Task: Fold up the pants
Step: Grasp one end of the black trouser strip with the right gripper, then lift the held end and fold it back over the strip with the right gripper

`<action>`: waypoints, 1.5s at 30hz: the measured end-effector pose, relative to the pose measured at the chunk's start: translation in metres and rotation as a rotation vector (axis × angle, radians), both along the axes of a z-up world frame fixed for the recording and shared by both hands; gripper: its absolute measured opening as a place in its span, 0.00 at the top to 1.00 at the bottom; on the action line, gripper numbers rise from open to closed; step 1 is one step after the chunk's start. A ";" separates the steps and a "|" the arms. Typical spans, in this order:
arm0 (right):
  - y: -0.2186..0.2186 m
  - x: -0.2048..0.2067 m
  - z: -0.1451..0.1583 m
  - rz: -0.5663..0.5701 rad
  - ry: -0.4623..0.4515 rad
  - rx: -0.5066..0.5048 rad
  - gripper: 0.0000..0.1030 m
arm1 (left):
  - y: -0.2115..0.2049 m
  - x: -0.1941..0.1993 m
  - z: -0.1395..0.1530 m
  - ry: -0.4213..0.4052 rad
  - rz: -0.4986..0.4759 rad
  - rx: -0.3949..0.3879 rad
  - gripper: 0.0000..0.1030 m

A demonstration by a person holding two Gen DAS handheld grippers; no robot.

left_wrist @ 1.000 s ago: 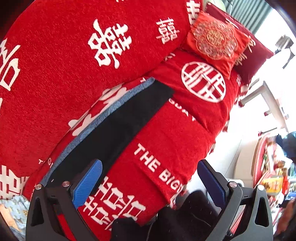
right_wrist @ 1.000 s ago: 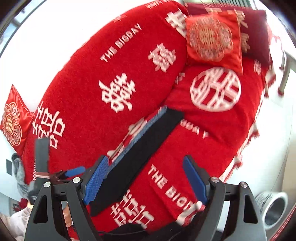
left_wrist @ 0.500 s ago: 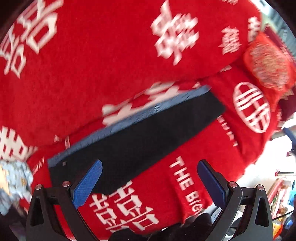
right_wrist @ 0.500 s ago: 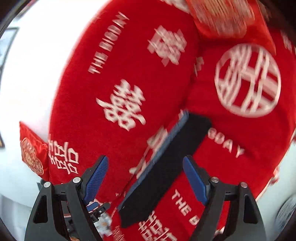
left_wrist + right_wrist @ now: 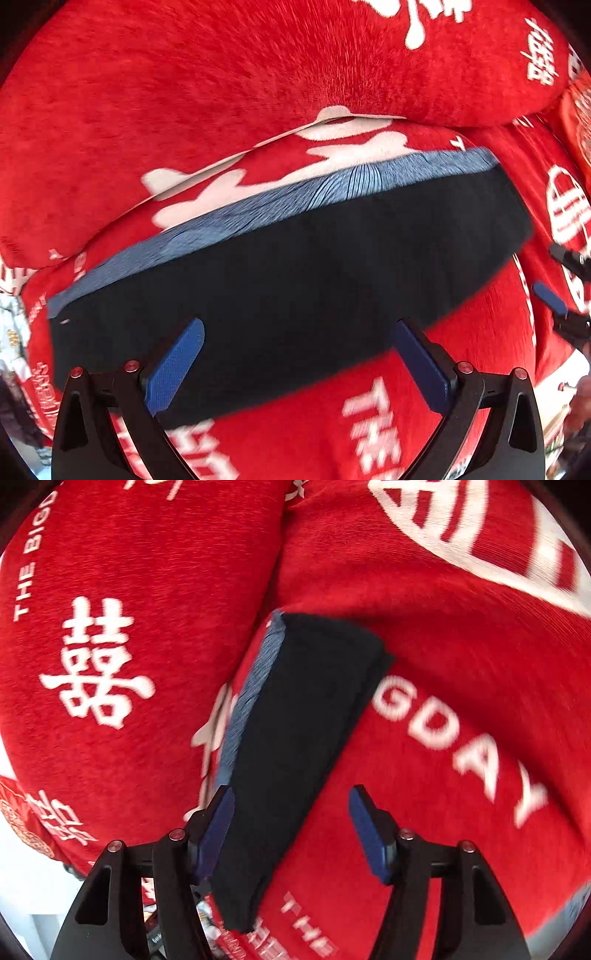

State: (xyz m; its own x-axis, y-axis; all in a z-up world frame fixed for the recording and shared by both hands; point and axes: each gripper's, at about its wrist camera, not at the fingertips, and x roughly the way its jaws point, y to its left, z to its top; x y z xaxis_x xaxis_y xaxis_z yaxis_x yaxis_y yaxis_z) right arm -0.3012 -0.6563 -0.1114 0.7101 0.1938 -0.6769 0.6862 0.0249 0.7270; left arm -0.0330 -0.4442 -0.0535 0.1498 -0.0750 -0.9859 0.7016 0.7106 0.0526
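Lying folded on red sofa (image 5: pixel 184 92), black pants (image 5: pixel 314 280), near end hidden behind left gripper (image 5: pixel 299 354), both grippers spread wide, empty.

Your right claw (image 5: pixel 291 834) hangs with its blue pads spread wide over the near part of the folded black pants (image 5: pixel 295 746), which lie flat on the red sofa cover (image 5: pixel 461 672), blue-grey edge toward the backrest.

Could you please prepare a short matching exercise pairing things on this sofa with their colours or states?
Things:
1. pants
2. ribbed band
3. sofa cover
4. left tool

Descriptions:
A. red with white lettering
B. open, holding nothing
C. black, lying in a long strip
D. blue-grey, along the strip's back edge

Pairs: 1-C, 2-D, 3-A, 4-B
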 end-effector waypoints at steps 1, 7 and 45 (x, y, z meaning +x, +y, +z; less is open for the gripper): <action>-0.006 0.001 -0.011 -0.002 -0.002 0.000 0.33 | -0.007 0.003 -0.013 0.006 0.024 -0.015 0.00; -0.019 -0.001 -0.045 -0.029 -0.076 0.020 0.33 | -0.024 0.004 -0.054 -0.015 0.079 -0.036 0.00; 0.143 0.165 0.113 0.638 -0.180 -0.528 0.86 | 0.124 0.086 0.014 -0.155 0.221 -0.053 0.25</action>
State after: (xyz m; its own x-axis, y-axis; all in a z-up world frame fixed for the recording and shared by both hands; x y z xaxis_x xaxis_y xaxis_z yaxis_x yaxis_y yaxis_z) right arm -0.1360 -0.5135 0.0020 0.6774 0.2846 -0.6783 0.3002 0.7349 0.6081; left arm 0.0531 -0.3206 -0.0396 0.3170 -0.0748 -0.9455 0.5156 0.8503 0.1056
